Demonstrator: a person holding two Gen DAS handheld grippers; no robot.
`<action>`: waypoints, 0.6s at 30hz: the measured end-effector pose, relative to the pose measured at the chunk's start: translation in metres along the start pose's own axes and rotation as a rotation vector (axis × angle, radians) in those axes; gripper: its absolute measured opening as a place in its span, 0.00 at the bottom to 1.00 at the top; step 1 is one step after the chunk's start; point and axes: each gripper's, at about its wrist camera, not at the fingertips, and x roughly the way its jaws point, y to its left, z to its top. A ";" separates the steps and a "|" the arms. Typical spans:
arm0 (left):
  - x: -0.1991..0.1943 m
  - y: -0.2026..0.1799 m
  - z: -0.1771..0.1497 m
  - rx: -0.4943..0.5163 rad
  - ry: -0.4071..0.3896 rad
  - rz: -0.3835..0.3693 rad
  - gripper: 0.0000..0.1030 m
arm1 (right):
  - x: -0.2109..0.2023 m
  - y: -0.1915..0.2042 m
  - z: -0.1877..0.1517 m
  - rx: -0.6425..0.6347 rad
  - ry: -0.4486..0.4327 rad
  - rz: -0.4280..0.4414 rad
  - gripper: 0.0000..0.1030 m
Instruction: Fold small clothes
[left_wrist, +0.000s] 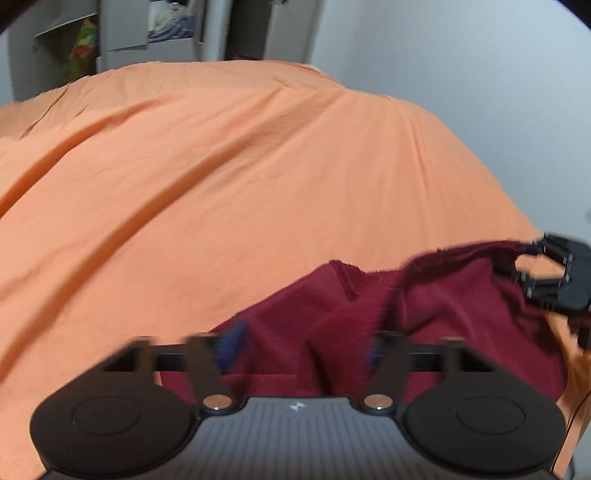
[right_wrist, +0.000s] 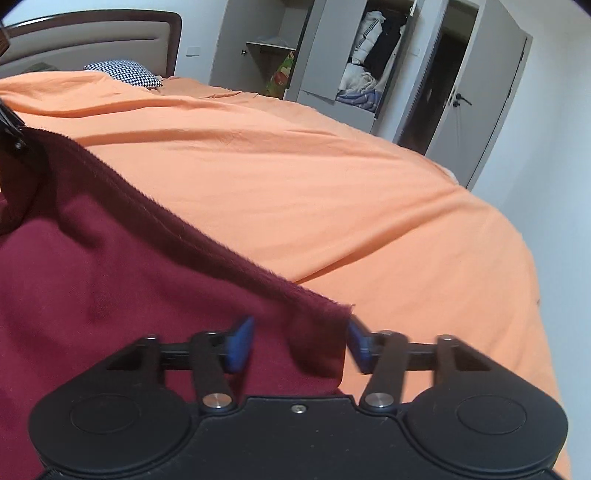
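Note:
A dark red garment (left_wrist: 443, 295) lies rumpled on the orange bed sheet (left_wrist: 221, 166). My left gripper (left_wrist: 303, 349) is open, its blue pads wide apart with a bunch of the red fabric between them. At the right edge, my right gripper (left_wrist: 532, 269) meets the garment's raised hem. In the right wrist view the garment (right_wrist: 110, 277) fills the lower left, its frayed hem running diagonally from my left gripper (right_wrist: 14, 140) down to my right gripper (right_wrist: 299, 343). The right gripper is open, and the garment's corner sits between its blue pads (right_wrist: 242, 343).
The orange sheet (right_wrist: 332, 166) covers the whole bed beyond the garment. A checked pillow (right_wrist: 123, 73) and headboard (right_wrist: 92, 37) are at the far end. An open wardrobe (right_wrist: 365, 62) with clothes and a grey door (right_wrist: 472, 103) stand behind the bed.

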 end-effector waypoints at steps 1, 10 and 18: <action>-0.003 0.002 -0.001 -0.005 -0.017 0.003 0.85 | 0.002 0.001 -0.002 0.002 0.003 0.000 0.69; -0.020 0.032 -0.025 -0.161 -0.138 -0.022 0.99 | -0.002 -0.008 -0.024 0.123 -0.019 -0.082 0.98; -0.037 0.019 -0.063 -0.097 -0.238 0.014 0.99 | -0.049 -0.003 -0.052 0.219 -0.084 -0.101 0.99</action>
